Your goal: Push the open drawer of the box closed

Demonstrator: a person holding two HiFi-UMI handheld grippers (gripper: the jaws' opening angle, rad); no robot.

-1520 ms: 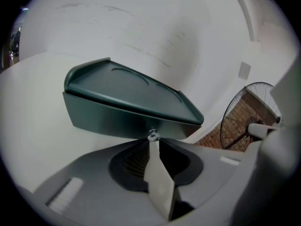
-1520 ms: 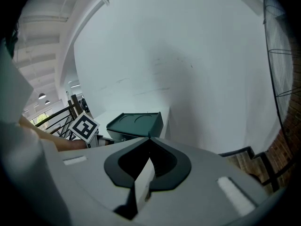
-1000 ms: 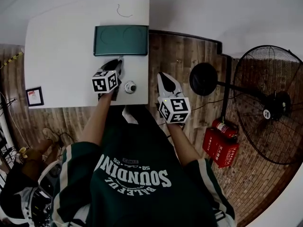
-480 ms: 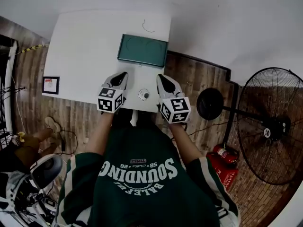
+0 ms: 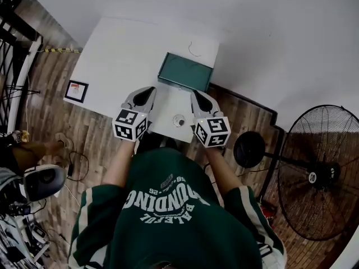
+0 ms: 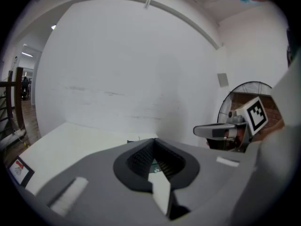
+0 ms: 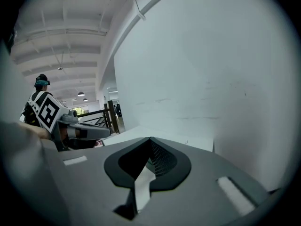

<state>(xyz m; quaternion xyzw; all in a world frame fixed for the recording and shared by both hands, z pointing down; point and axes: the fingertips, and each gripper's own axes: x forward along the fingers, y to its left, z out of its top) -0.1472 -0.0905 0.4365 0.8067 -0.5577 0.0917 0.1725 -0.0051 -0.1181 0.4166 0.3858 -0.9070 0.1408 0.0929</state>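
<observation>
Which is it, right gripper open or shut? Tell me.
Shut. In its own view the right gripper has its jaws meeting at the tips, with nothing between them.

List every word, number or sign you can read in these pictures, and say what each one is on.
"OUNDING", upside down, its first letter lost in a fold: on the green shirt.
"BALEFUL", upside down, smaller: the shirt's next line.
Small numbers beside the shirt's words: too small to read.
Dark-edged card: too small to read.
Round label on the fan: too small to read.
</observation>
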